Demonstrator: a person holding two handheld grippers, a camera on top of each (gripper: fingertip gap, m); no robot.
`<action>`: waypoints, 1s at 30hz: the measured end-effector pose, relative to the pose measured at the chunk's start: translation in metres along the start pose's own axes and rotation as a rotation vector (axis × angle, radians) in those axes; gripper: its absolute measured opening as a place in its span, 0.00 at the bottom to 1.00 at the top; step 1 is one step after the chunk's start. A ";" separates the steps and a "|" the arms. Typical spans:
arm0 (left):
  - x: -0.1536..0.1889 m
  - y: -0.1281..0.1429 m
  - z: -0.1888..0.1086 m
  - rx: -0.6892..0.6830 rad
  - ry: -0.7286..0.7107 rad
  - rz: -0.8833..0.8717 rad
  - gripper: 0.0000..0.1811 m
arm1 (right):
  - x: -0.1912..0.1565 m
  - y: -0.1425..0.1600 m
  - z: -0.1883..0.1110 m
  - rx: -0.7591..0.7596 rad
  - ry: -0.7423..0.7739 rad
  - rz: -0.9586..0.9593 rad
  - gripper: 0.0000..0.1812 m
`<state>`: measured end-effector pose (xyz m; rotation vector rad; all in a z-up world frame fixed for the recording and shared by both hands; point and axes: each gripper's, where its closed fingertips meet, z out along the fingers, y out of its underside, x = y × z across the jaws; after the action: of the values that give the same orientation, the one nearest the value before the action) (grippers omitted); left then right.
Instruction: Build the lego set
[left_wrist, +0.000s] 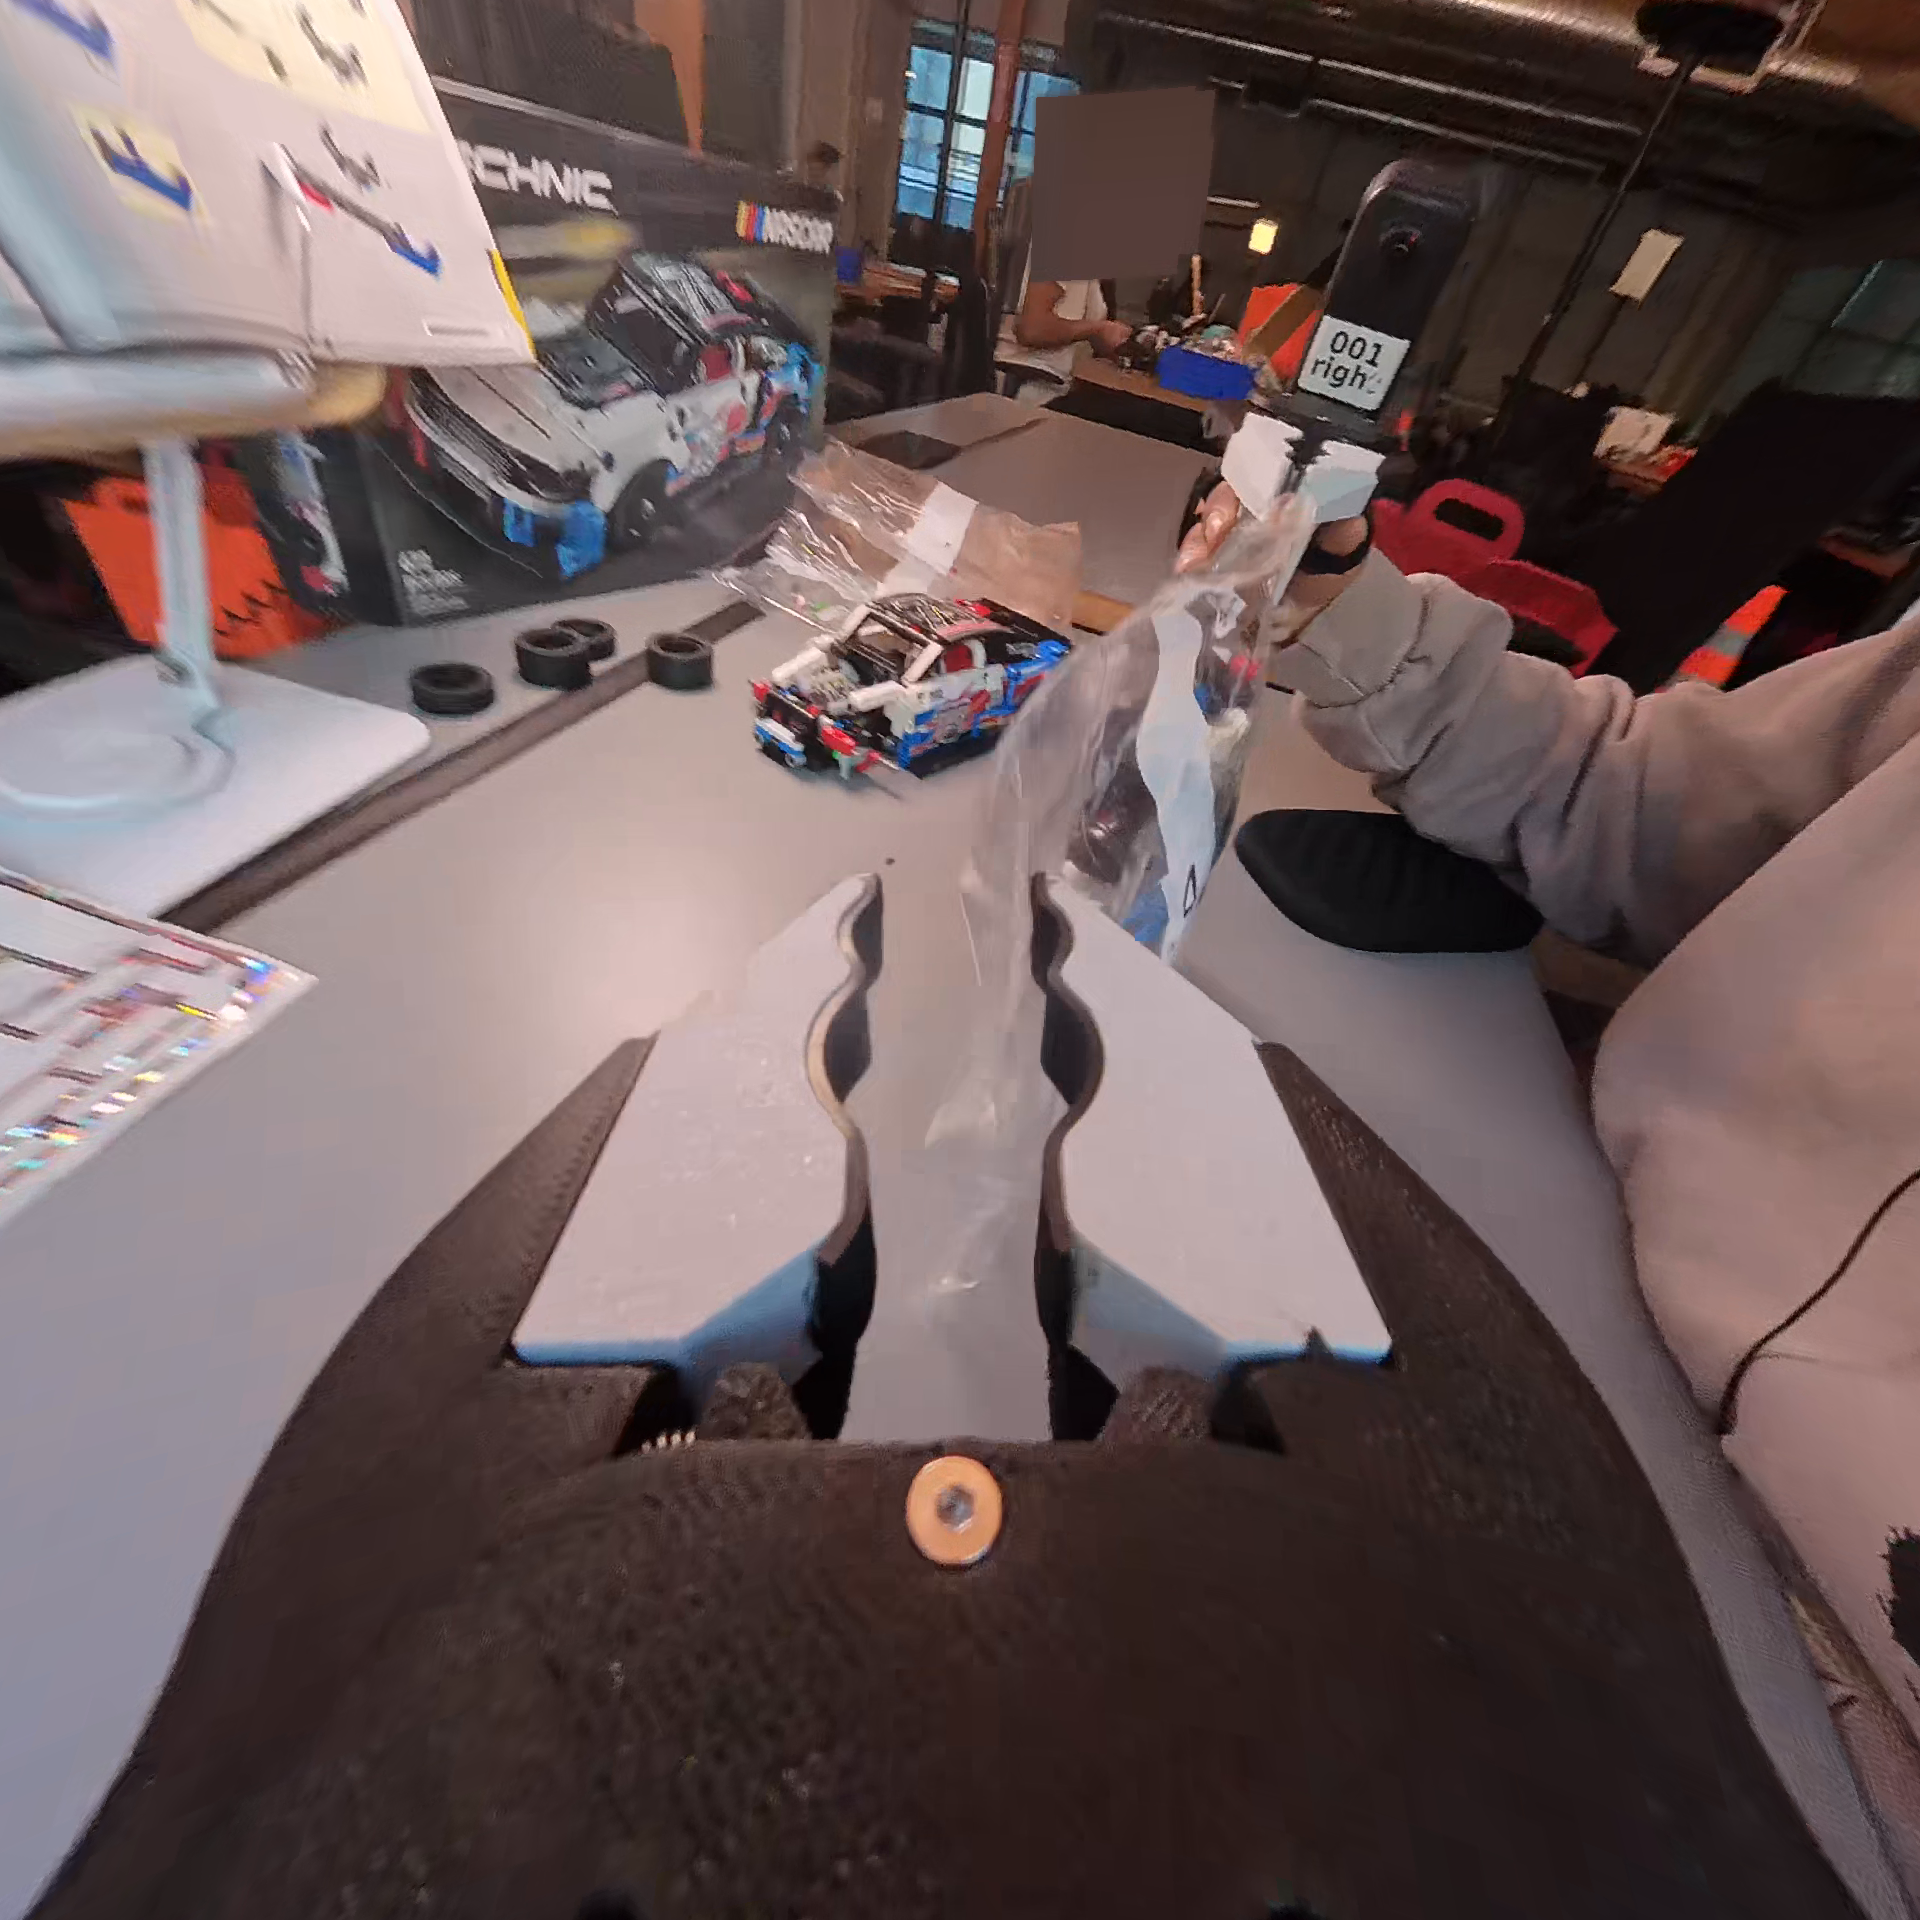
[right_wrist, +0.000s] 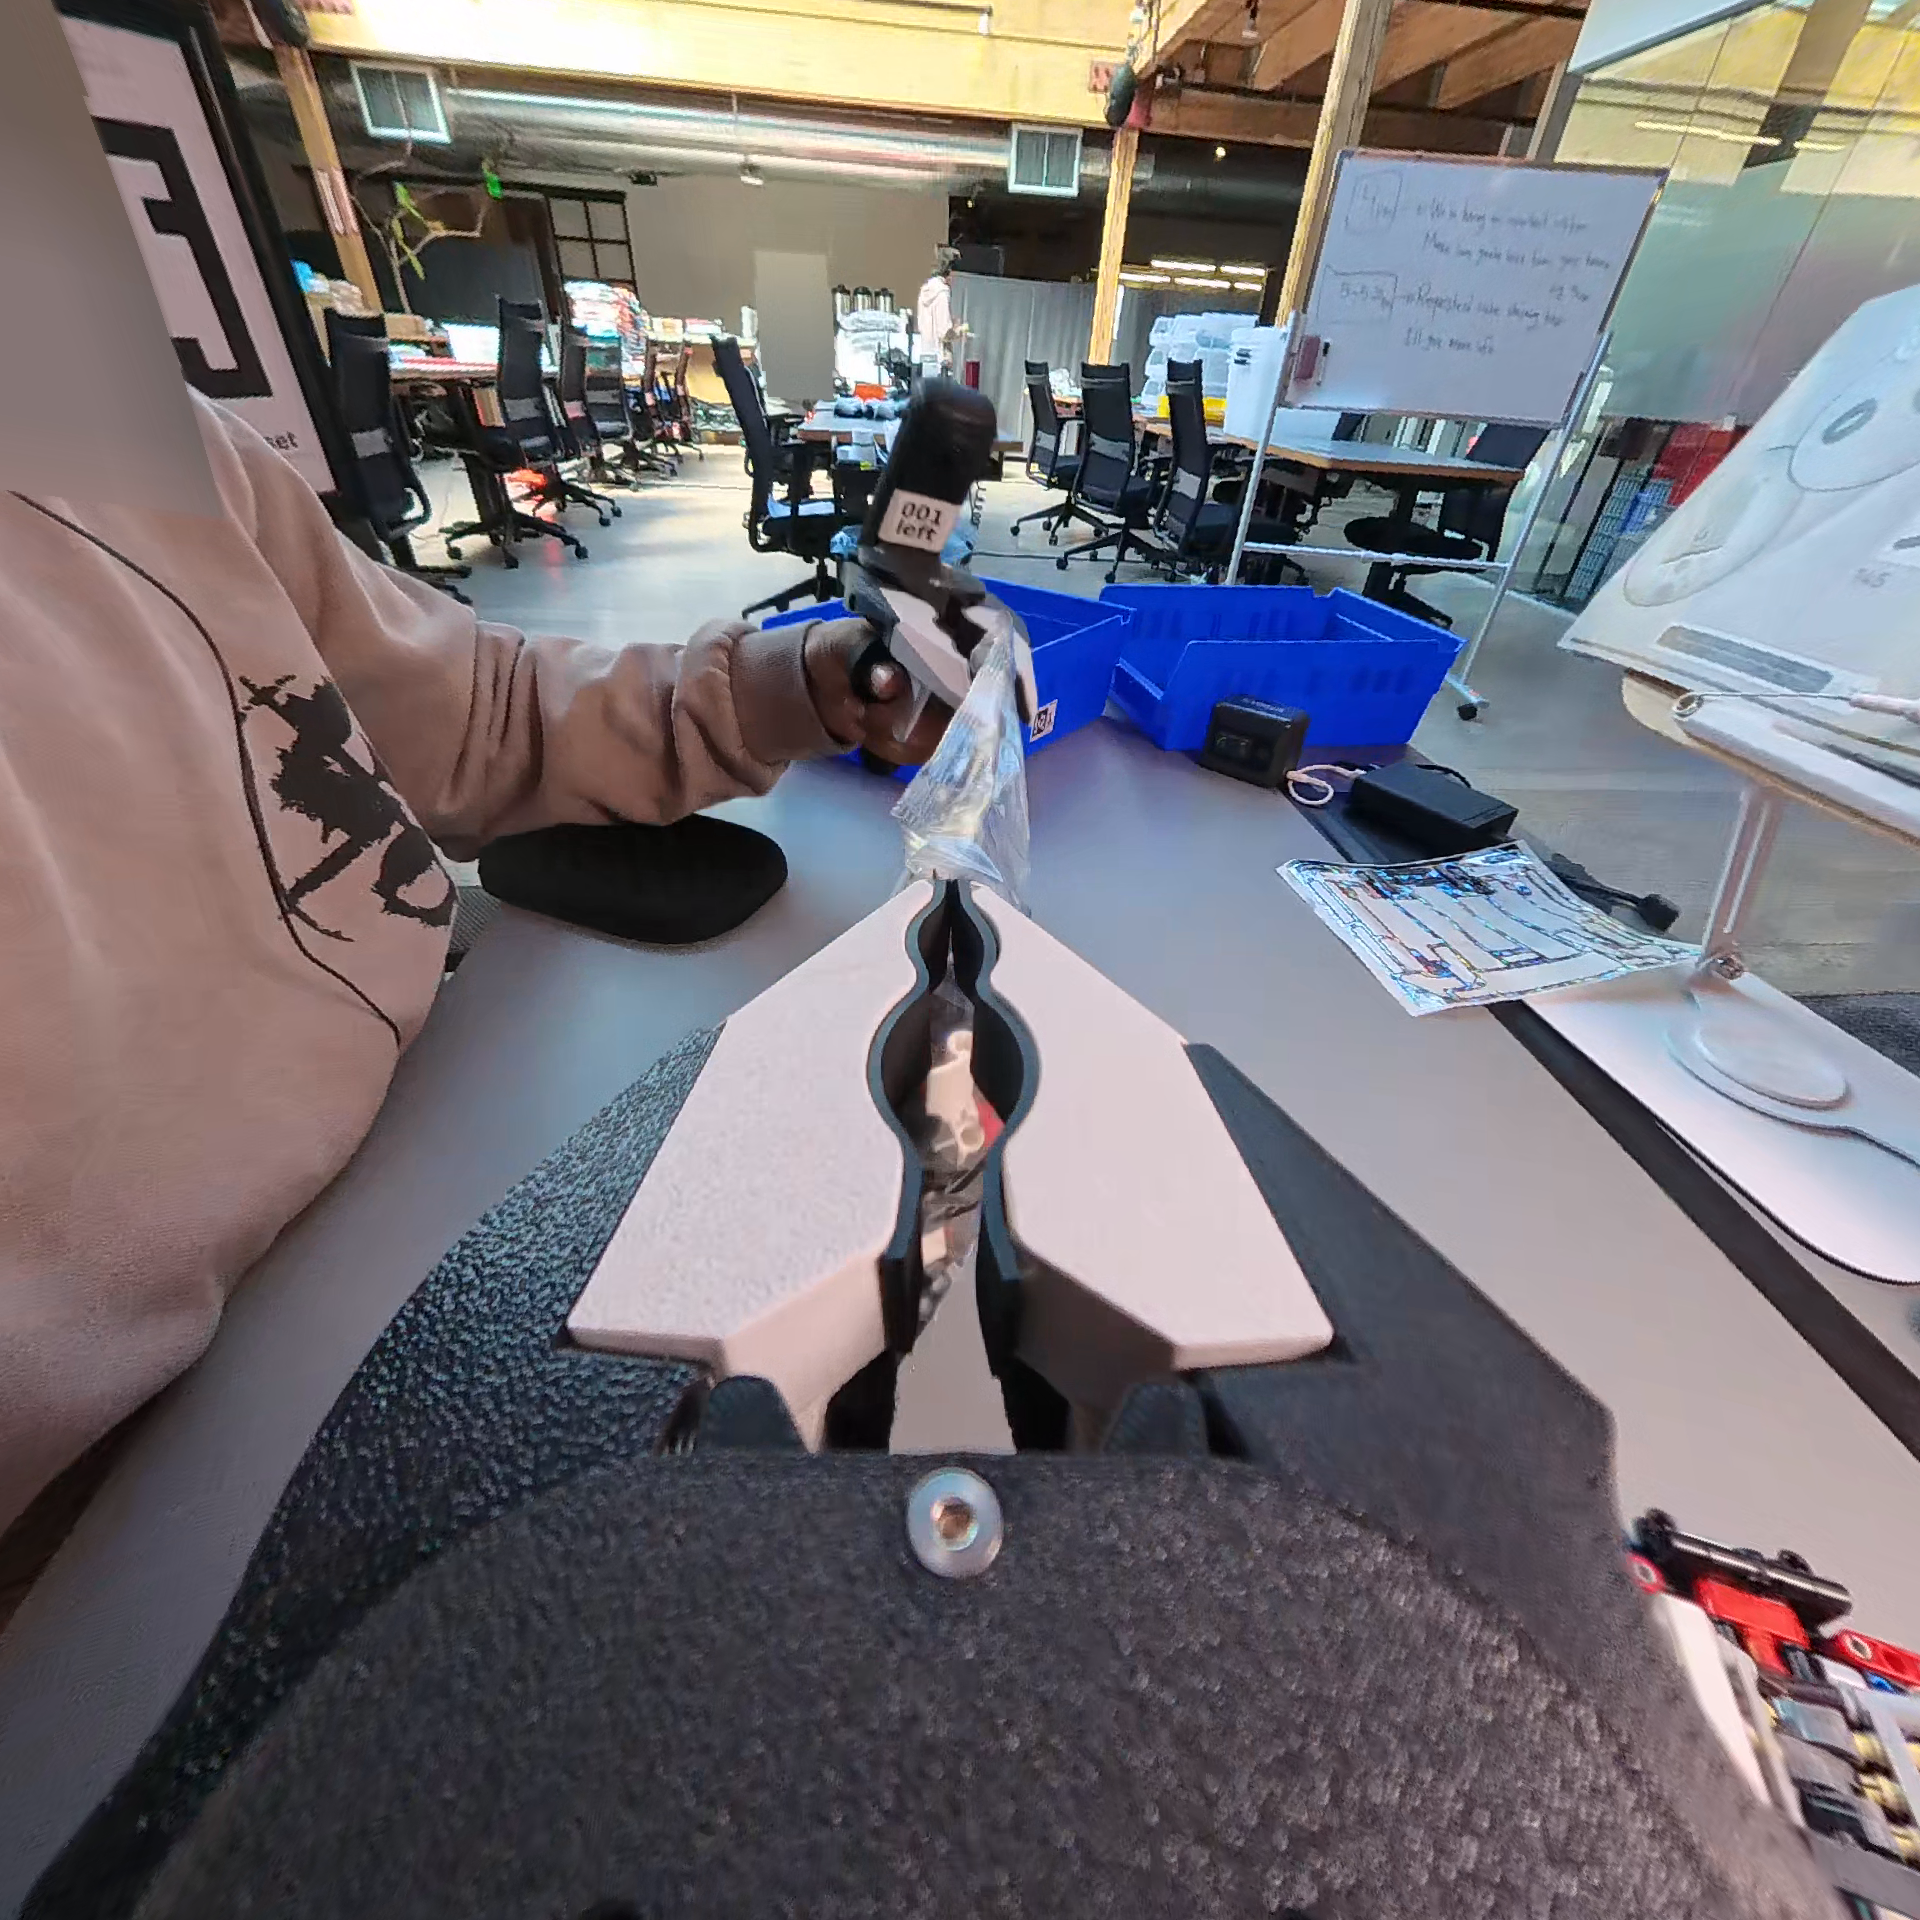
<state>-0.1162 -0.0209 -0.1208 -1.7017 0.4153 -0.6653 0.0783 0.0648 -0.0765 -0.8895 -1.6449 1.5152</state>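
Note:
A clear plastic bag (left_wrist: 1143, 727) of small Lego parts hangs in the air between the two grippers. My right gripper (right_wrist: 951, 888) is shut on one end of it; white, red and black parts show between its fingers. It also shows in the left wrist view (left_wrist: 1299, 473), raised at the upper right. My left gripper (left_wrist: 956, 914) is open, and the loose end of the bag (right_wrist: 971, 779) trails between its fingers without being clamped. A partly built Lego race car (left_wrist: 914, 686) stands on the grey table (left_wrist: 520, 935) beyond.
Three black tyres (left_wrist: 561, 655) and the set's box (left_wrist: 623, 395) lie at the back left. An instruction booklet on a white stand (left_wrist: 239, 177), a sticker sheet (right_wrist: 1475, 925), a black wrist pad (right_wrist: 634, 873), empty bags (left_wrist: 914, 530) and blue bins (right_wrist: 1288, 655) surround the work area.

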 end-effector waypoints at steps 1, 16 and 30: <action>0.000 -0.014 -0.006 0.004 -0.038 0.062 0.19 | 0.001 -0.004 0.000 -0.014 0.012 -0.017 0.00; 0.099 -0.090 0.103 -0.183 0.017 0.652 0.07 | -0.013 -0.100 0.076 -0.332 0.005 -0.399 0.00; 0.069 -0.093 0.050 0.111 0.139 0.224 0.01 | 0.017 0.001 0.015 -0.161 0.057 -0.016 0.00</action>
<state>-0.0389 -0.0021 -0.0228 -1.4825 0.6449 -0.6312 0.0566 0.0721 -0.0770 -0.9943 -1.7462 1.3487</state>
